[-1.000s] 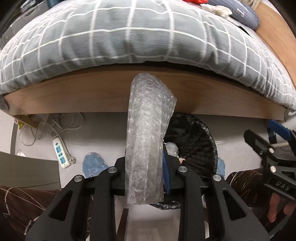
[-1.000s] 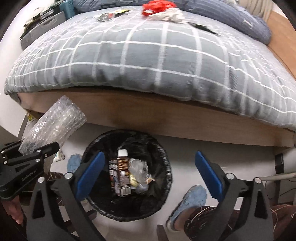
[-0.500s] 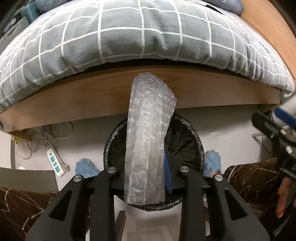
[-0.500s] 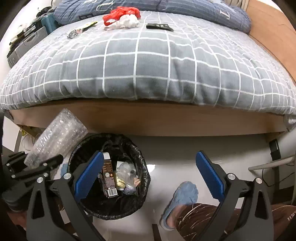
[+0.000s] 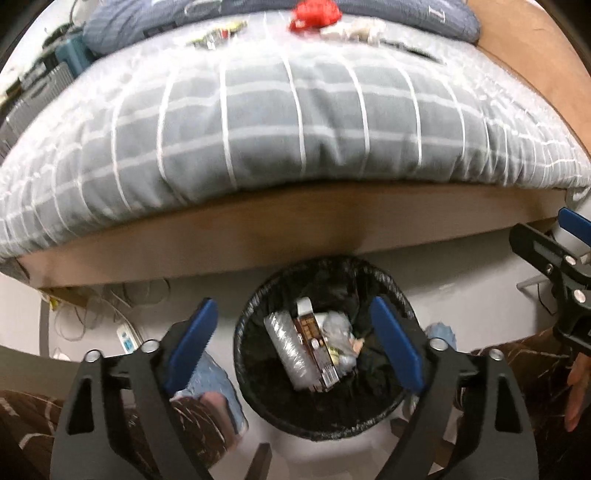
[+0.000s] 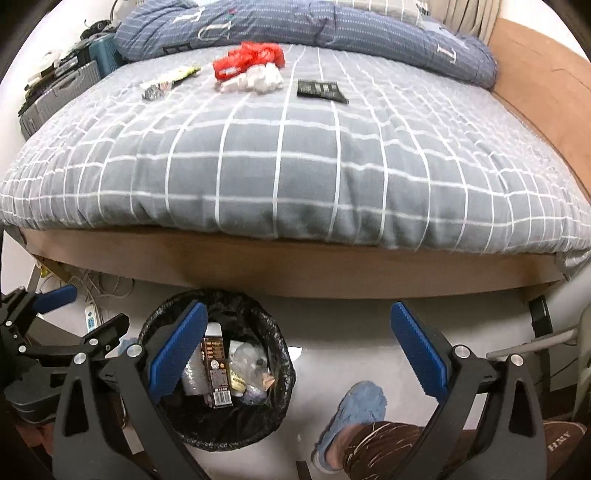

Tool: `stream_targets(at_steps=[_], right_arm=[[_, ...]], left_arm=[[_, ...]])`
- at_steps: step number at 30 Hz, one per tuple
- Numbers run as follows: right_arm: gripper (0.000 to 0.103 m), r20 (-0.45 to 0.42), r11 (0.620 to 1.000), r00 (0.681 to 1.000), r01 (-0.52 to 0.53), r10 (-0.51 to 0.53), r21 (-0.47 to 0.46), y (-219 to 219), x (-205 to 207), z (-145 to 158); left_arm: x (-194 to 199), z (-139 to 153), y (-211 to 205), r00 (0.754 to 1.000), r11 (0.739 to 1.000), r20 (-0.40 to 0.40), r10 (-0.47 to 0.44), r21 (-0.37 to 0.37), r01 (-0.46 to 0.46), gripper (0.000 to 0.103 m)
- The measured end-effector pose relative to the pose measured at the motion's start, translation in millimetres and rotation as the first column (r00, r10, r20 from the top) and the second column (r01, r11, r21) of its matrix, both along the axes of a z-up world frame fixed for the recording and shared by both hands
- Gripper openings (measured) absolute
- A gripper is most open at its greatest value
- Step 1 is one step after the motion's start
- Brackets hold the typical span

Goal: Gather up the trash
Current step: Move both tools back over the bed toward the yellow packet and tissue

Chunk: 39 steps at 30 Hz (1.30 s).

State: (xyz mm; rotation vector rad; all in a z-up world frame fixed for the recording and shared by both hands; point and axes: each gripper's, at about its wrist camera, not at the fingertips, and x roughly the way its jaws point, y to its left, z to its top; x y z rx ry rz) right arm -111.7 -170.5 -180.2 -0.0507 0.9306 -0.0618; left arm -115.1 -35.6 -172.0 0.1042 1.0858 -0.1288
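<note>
My left gripper (image 5: 295, 339) is open and empty above the black bin (image 5: 251, 325). The bubble wrap roll (image 5: 288, 345) lies inside the bin beside a brown carton (image 5: 314, 347) and other scraps. My right gripper (image 6: 299, 350) is open and empty, to the right of the bin (image 6: 273, 332). On the grey checked bed (image 6: 295, 166) lie a red bag (image 6: 249, 59), white crumpled paper (image 6: 258, 79), a black packet (image 6: 321, 89) and a silver wrapper (image 6: 166, 81).
The wooden bed frame (image 6: 295, 271) runs above the bin. A power strip with cables (image 5: 125, 334) lies on the floor at left. The person's blue slippers (image 6: 358, 406) and legs are near the bin. A folded blue quilt (image 6: 295, 26) lies at the bed's far side.
My left gripper opened and the bubble wrap dropped into the bin. Both views have tilted up, showing more of the bed top.
</note>
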Motion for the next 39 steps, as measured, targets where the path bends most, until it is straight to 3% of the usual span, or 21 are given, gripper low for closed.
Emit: stream_targets(at_steps=[3,17,29,39], right_arm=[[0.095,0.039,1.0,0.999,0.002,-0.002,0.0,-1,0,12],[0.095,0.235,1.0,0.972,-0.016,0.016,-0.002,3,8,78],[0.095,0.279,0.999,0.96,-0.036,0.026,0.034,5,61,105],[0.095,0.266,0.998,0.963,-0.049,0.04,0.026,5,112,105]], left_arm=[[2,15,3,0.999,1.0,0.041,0.012,-0.012,-0.011,0.097],[30,89,20,0.981,0.997,0.188,0.039,-0.077,-0.025,0.097],[98,129,40,0.954,0.994,0.284,0.094,-0.078,-0.075,0.097],[158,134,65,0.949,0.991,0.289,0.129,-0.075,-0.112,0.097]])
